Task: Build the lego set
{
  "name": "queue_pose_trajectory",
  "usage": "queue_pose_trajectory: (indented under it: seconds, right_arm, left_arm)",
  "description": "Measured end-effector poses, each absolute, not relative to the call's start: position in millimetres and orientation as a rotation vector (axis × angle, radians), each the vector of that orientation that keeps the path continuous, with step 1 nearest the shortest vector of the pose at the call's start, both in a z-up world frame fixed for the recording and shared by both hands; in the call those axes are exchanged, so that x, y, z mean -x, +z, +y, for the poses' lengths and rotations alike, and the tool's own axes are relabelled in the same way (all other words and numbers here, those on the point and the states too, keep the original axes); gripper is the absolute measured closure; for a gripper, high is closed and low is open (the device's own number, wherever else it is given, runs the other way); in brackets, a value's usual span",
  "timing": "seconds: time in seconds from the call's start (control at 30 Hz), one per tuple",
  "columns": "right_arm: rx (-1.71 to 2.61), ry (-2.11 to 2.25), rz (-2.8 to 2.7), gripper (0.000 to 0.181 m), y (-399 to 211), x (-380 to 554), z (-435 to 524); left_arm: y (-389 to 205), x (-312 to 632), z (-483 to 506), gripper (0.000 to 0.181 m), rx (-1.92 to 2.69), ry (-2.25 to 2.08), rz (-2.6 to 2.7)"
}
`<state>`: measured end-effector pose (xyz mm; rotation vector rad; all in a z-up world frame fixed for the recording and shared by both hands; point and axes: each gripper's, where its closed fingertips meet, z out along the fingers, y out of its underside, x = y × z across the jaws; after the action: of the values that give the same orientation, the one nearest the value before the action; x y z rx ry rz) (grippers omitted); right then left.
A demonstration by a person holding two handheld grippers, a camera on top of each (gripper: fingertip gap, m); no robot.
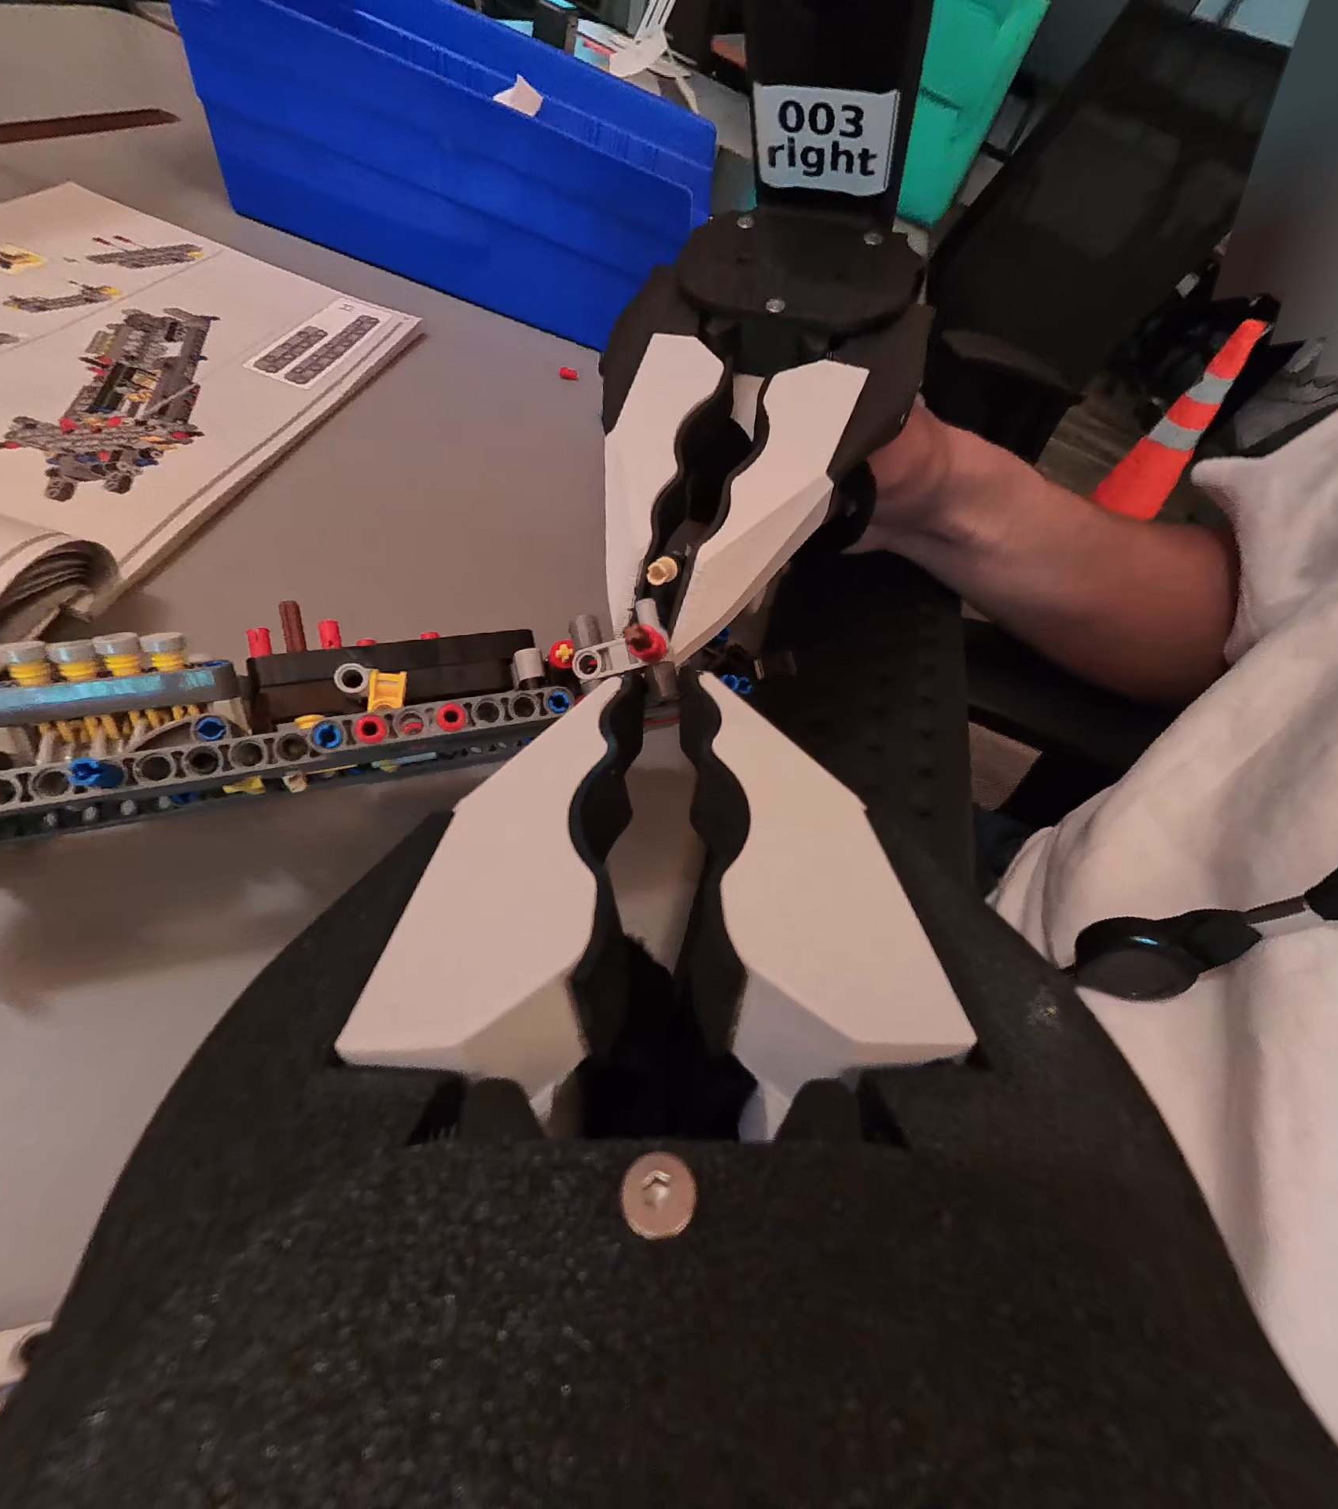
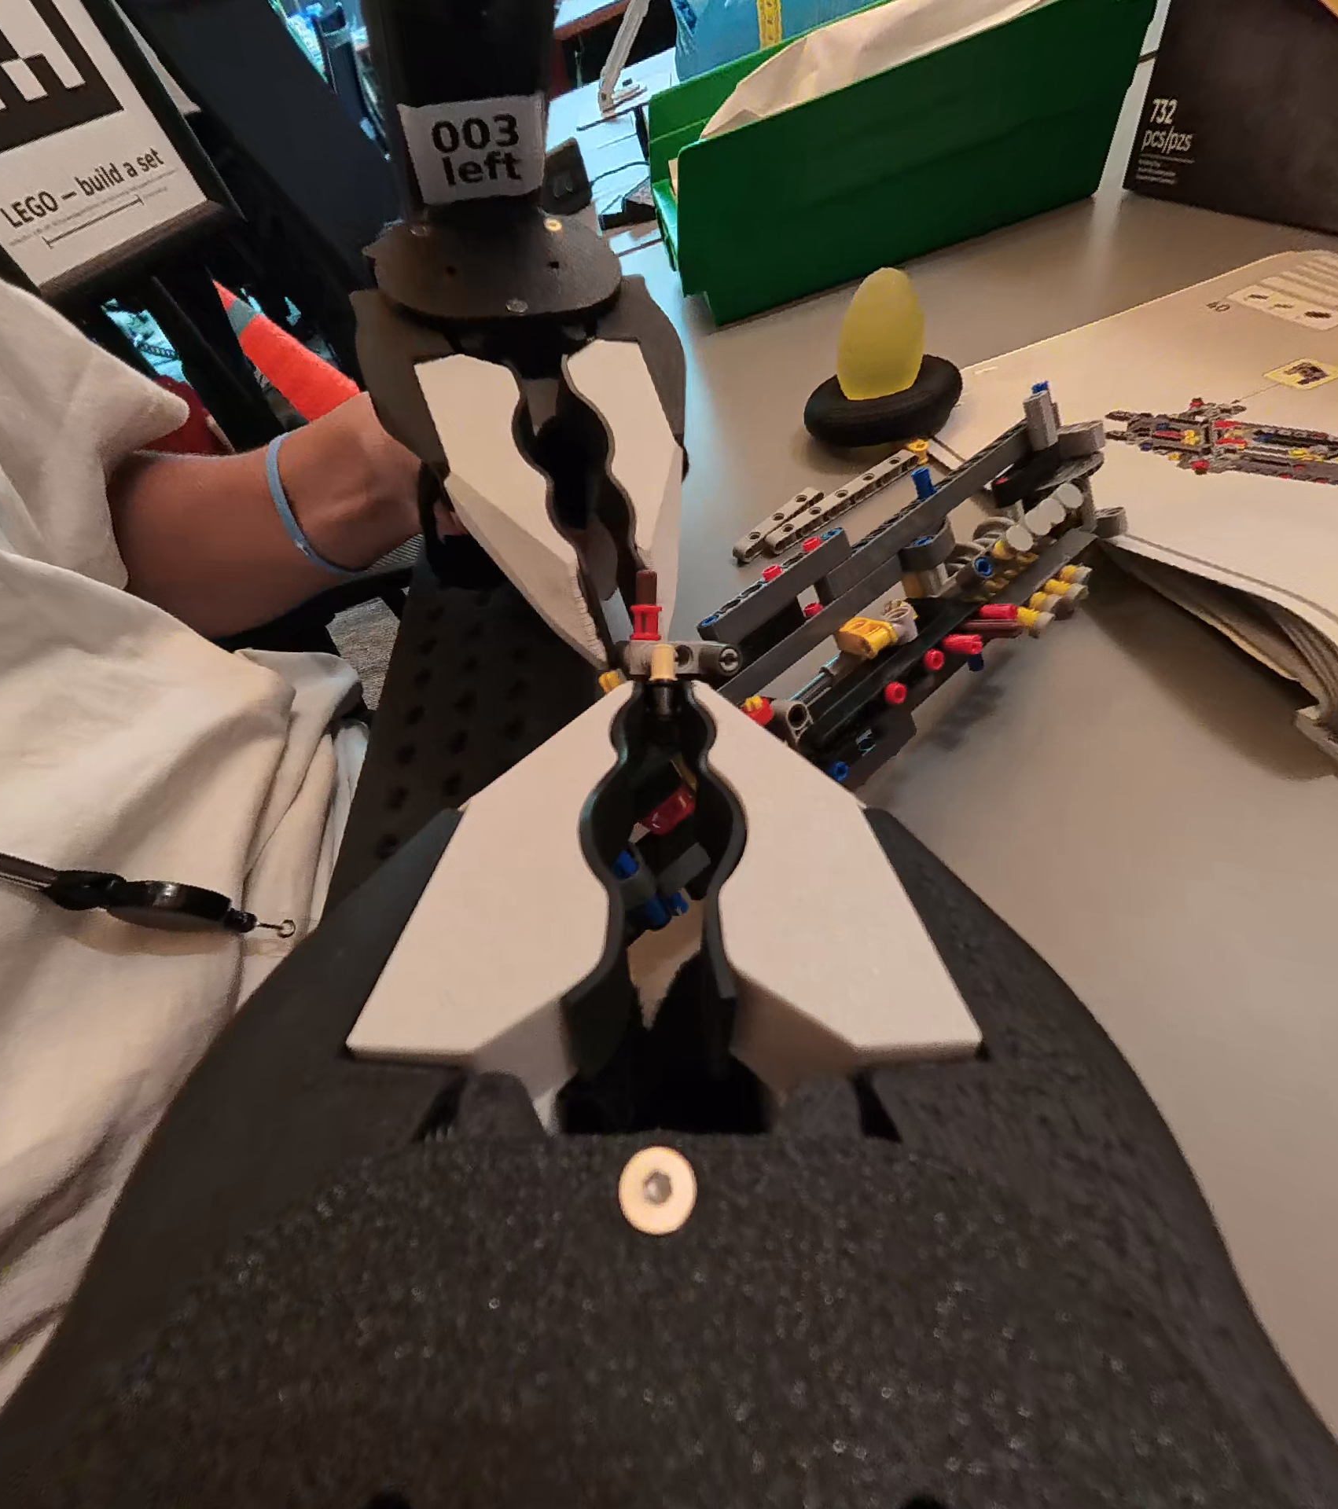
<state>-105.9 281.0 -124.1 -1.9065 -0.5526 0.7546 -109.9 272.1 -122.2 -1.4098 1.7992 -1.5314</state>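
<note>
Above the table edge, the left gripper and right gripper meet tip to tip, both clamped on a small grey liftarm assembly; their fingertips hide its middle, beside the chassis.

Your right gripper is pinching a small tan pin in the middle of the frame. Your left gripper is coming down from the upper left and squeezing the little grey piece that the pin is touching. The long lego build is lying on the table at the right, just beside the open booklet.
</note>
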Motion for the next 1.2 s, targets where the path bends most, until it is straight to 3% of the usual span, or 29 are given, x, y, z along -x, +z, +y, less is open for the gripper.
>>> queue_pose_trajectory:
  seconds: [0.23,0.4,0.53,0.67,0.8,0.97,1.2]
  right_arm:
    - [1.971,0.629,-0.593,0.176,-123,92,278]
    - [2.399,0.328,-0.734,0.175,-180,33,251]
    - [2.462,0.292,-0.762,0.175,-206,21,249]
    - [2.368,0.426,-0.686,0.173,-205,29,256]
    - [2.287,0.491,-0.636,0.149,-190,35,263]
    - [1.987,0.689,-0.698,0.159,-121,81,277]
    - [2.053,0.929,-0.747,0.159,-121,92,291]
  left_arm:
    - [-128,118,275,0.175,1.254,-1.255,1.92]
    - [-130,119,278,0.175,1.103,-1.024,2.065]
    - [-128,112,285,0.175,0.938,-0.751,2.134]
    - [-127,107,288,0.176,0.853,-0.616,2.149]
    - [-127,106,285,0.176,0.864,-0.668,2.148]
    - [-128,107,284,0.176,0.871,-0.698,2.138]
    - [-130,111,283,0.176,0.856,-0.69,2.119]
